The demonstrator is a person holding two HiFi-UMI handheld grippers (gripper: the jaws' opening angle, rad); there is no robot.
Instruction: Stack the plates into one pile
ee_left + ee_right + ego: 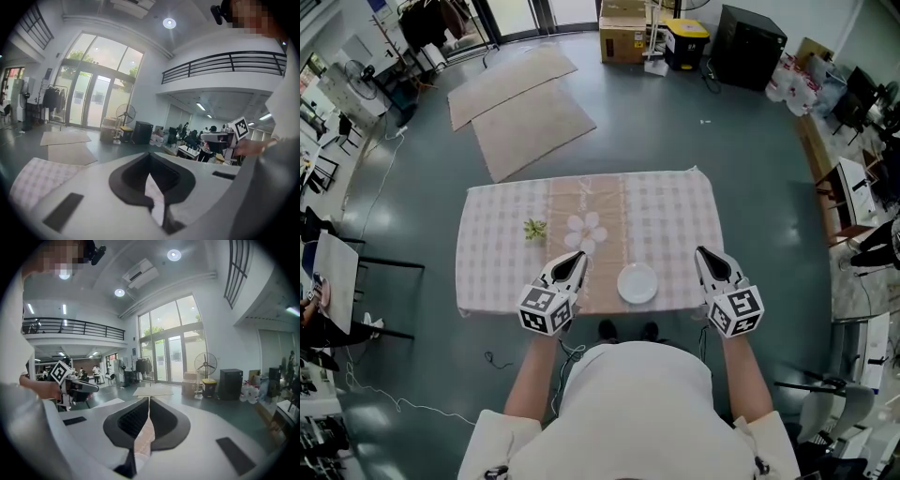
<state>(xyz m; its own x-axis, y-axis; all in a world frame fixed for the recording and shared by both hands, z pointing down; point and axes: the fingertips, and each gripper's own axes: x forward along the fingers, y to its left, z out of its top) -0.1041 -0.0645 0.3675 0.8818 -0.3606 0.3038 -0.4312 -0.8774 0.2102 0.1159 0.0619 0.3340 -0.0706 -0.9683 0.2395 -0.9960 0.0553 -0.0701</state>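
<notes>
One white plate [637,283] lies on the checked tablecloth [666,216] near the table's front edge; whether it is a single plate or a pile I cannot tell. My left gripper [577,255] hovers just left of it, jaws shut with nothing between them. My right gripper [701,251] hovers to the plate's right, also shut and empty. In the left gripper view the left gripper [150,174] has its jaw tips pressed together, with the tablecloth [33,180] at lower left. In the right gripper view the right gripper [149,401] is likewise shut, and the plate is hidden in both gripper views.
A small green sprig [534,228] and a white flower shape [586,231] lie on the cloth's left half. Two beige mats [525,117] lie on the floor beyond the table. Cardboard boxes [623,30], a black cabinet [750,45] and a fan [205,366] stand further back.
</notes>
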